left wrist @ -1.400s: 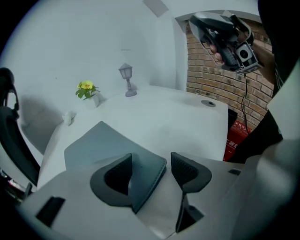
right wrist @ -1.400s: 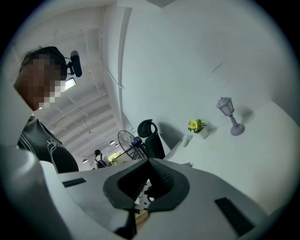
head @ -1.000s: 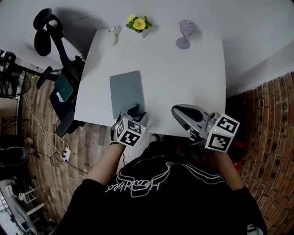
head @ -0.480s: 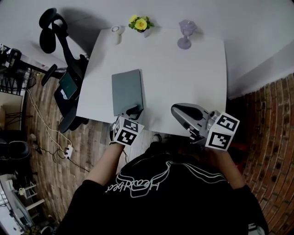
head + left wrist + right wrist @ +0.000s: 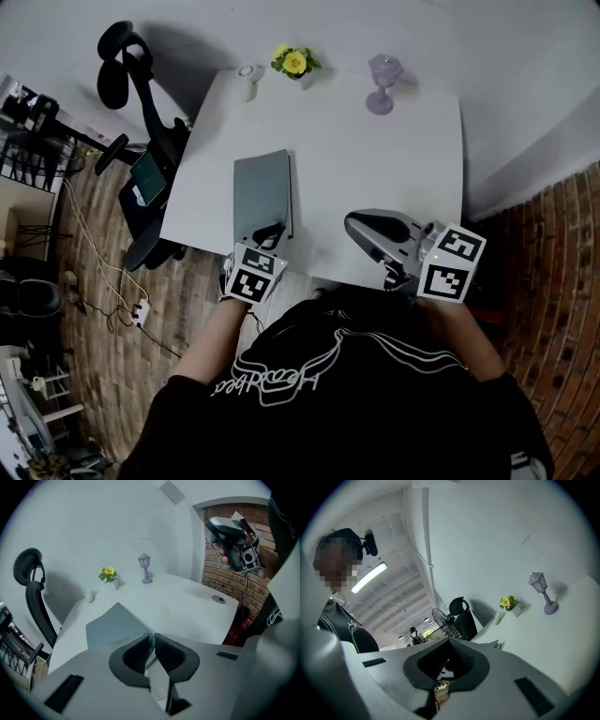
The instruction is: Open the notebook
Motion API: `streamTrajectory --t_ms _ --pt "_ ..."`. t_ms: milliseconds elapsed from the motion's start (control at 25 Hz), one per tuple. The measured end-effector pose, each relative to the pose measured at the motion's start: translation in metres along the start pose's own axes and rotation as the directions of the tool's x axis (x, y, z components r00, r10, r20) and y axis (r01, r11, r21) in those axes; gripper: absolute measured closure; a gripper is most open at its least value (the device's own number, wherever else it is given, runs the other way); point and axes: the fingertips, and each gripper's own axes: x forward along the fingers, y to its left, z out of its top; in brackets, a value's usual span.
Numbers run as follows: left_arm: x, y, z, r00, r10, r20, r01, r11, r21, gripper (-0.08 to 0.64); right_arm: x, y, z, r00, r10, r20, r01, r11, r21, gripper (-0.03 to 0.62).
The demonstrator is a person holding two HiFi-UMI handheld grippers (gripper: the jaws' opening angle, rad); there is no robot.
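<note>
The grey notebook [image 5: 261, 192] lies on the white table [image 5: 375, 169], left of centre. My left gripper [image 5: 270, 231] points down at its near edge. Its jaws have just been closing and now pinch the thin cover edge, seen in the left gripper view as a sheet between the pads [image 5: 140, 651]. The cover [image 5: 115, 625] looks slightly raised near the gripper [image 5: 152, 641]. My right gripper [image 5: 351, 224] hovers level over the table's front right edge, its jaws together with nothing between them [image 5: 449, 644]. It also shows in the left gripper view [image 5: 232, 541].
A yellow flower pot [image 5: 294, 62], a lilac lamp figure [image 5: 382, 80] and a small white object [image 5: 247, 73] stand along the table's far edge. A black office chair [image 5: 141, 141] is left of the table. A brick wall [image 5: 553, 281] is on the right.
The left gripper's jaws have closed on the notebook's near edge and the gripper has risen a little. The right gripper has stayed in place.
</note>
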Motion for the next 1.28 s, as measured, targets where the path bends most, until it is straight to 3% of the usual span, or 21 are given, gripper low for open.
streamTrajectory --t_ms 360,760,1280 --pt "-0.018 0.011 0.005 1.000 0.012 -0.002 -0.012 0.999 -0.037 0.514 0.013 0.007 0.016 0.999 0.052 0.015 -0.052 0.998 -0.037 0.591" --pt "-0.038 0.024 0.010 0.999 -0.026 0.024 0.027 0.999 -0.035 0.515 0.035 0.020 0.011 0.999 0.033 0.019 -0.032 0.999 -0.024 0.591" --pt "-0.077 0.054 0.011 0.992 -0.048 0.116 0.061 0.992 -0.109 0.517 0.080 0.053 -0.017 1.000 0.008 -0.003 -0.008 1.000 0.006 0.591"
